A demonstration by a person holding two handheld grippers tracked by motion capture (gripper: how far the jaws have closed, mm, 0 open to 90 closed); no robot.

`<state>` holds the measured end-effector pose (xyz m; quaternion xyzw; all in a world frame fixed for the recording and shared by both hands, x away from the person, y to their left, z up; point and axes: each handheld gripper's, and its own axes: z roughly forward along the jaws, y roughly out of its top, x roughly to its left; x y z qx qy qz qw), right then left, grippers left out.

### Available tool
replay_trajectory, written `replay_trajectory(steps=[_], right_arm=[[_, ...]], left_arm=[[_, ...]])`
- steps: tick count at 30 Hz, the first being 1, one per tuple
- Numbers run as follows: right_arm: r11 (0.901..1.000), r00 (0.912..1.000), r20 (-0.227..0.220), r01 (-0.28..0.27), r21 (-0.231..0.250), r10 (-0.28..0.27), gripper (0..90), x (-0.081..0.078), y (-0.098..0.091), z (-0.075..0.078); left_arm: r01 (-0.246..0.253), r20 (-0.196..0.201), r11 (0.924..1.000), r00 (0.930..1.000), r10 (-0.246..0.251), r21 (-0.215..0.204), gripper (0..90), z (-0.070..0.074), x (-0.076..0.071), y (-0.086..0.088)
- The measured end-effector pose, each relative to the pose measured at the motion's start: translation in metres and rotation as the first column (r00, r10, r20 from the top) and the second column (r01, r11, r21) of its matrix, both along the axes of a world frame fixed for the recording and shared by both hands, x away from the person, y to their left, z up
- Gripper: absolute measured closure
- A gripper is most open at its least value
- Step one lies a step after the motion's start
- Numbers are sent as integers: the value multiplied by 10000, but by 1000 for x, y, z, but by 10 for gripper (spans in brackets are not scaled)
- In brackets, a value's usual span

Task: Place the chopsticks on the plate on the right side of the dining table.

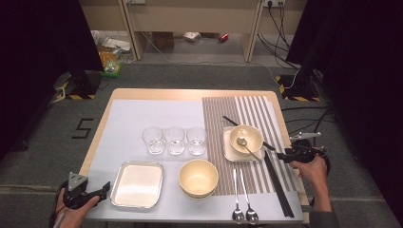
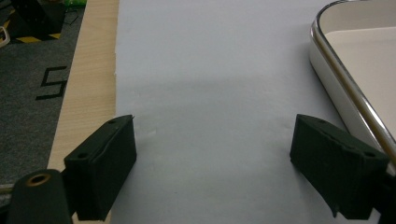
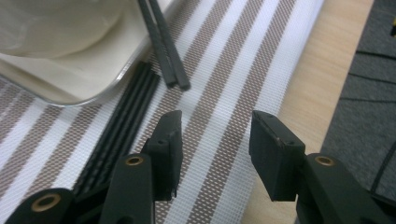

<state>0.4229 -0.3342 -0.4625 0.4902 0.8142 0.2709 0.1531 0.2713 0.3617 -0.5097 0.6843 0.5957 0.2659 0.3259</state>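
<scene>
**A:** How does the right gripper [image 3: 212,140] stand?

**B:** Its jaws are parted with nothing between them but the striped placemat [image 3: 243,70] underneath. They press on nothing. It sits at the right edge of the table [image 1: 190,94], held in the person's right hand [image 1: 313,172].

**A:** What is nearest to it?

**B:** A pair of black chopsticks [image 3: 163,44]. In the right gripper view their ends lie just ahead of the jaws and a little to the left, apart from them. The sticks slant up and away, resting across the rim of a white square plate [image 3: 70,81]. Beside that plate's corner, left of the jaws, a second pair of chopsticks [image 3: 119,135] lies flat on the mat, running back toward the gripper.

**A:** And on the plate?

**B:** From the high view, a cream bowl [image 1: 246,139] with a spoon [image 1: 247,146] in it.

**A:** The left gripper [image 2: 212,163]?

**B:** Wide open, holding nothing, over the pale sheet [image 2: 210,70] at the table's near left corner. A white tray with a metal rim [image 2: 348,88] lies just beside its right jaw; whether they touch I cannot tell.

**A:** Farther out?

**B:** Beyond the tray, a stack of cream bowls [image 1: 198,178], two spoons [image 1: 243,202] near the front edge, and three clear glasses [image 1: 174,140] in a row mid-table.
</scene>
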Motion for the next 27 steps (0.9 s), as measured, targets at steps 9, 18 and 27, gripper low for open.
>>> replay_trajectory(steps=[9,18,27], right_arm=[[9993,9993,51,367,-3,-367,538,7,0,-4],[9987,9987,96,493,158,-494,524,12,1,-4],[9991,9991,107,401,125,-403,523,16,8,-3]], left_arm=[[-21,11,10000,10000,21,-27,134,0,0,0],[-20,9,10000,10000,20,-22,134,0,0,0],[-15,8,10000,10000,15,-16,134,0,0,0]])
